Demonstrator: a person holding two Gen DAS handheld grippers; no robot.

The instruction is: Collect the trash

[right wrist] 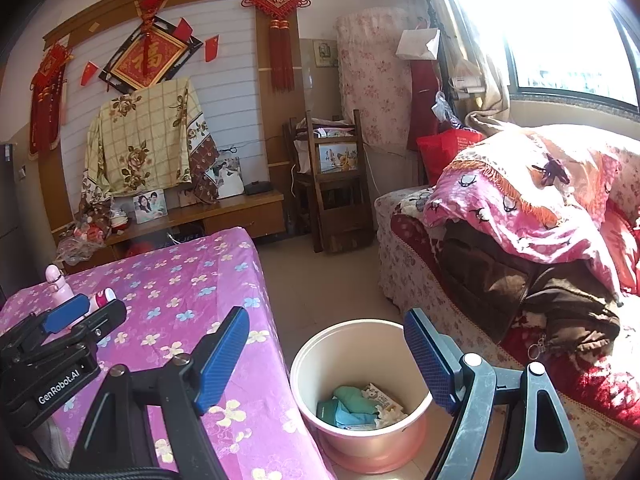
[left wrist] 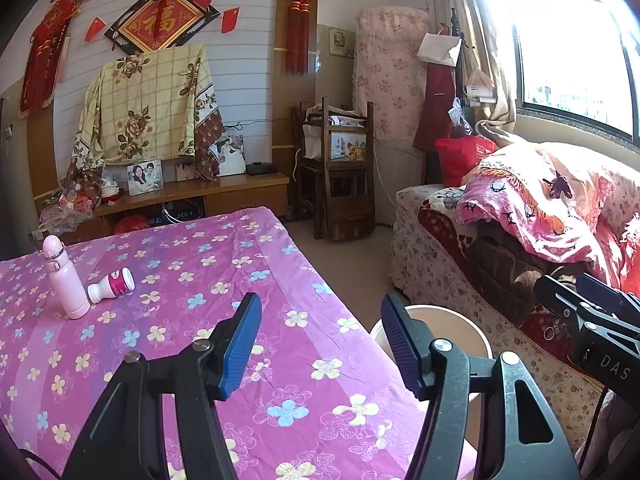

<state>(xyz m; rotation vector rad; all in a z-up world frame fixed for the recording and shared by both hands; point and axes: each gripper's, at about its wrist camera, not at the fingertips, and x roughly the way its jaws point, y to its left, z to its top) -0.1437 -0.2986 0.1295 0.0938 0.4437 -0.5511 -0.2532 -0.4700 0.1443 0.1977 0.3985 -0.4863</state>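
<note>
Hovering over the near right corner of the table [left wrist: 280, 240], the left gripper [left wrist: 320, 344] hangs with its blue pads spread wide and nothing between them — its partner, the right gripper [right wrist: 324, 360], is equally agape and empty, poised above the bin [right wrist: 304, 364] that stands on the floor just beside the table's right edge. Crumpled teal scraps and a printed wrapper [right wrist: 380, 398] already lie at the bottom of that bin. What remains on the flowered cloth sits near the far left edge: a small white bottle [left wrist: 113, 283] with a pink label, lying on its side and touching the base of an upright pink flask [left wrist: 64, 276].

The likely risk lies in that contact. Reaching for the toppled bottle (presumably the last piece of trash) could nudge the tall, narrow flask, which looks easy to tip; a round bottle on its side may also roll away from pads closing on it, toward the table's edge. A mistaken pick of the flask — hardly rubbish by the look of it — is another hazard. The two grippers hang close together, so a hasty reach across could bring them into collision. The loose cloth may drag and shift both items.
</note>
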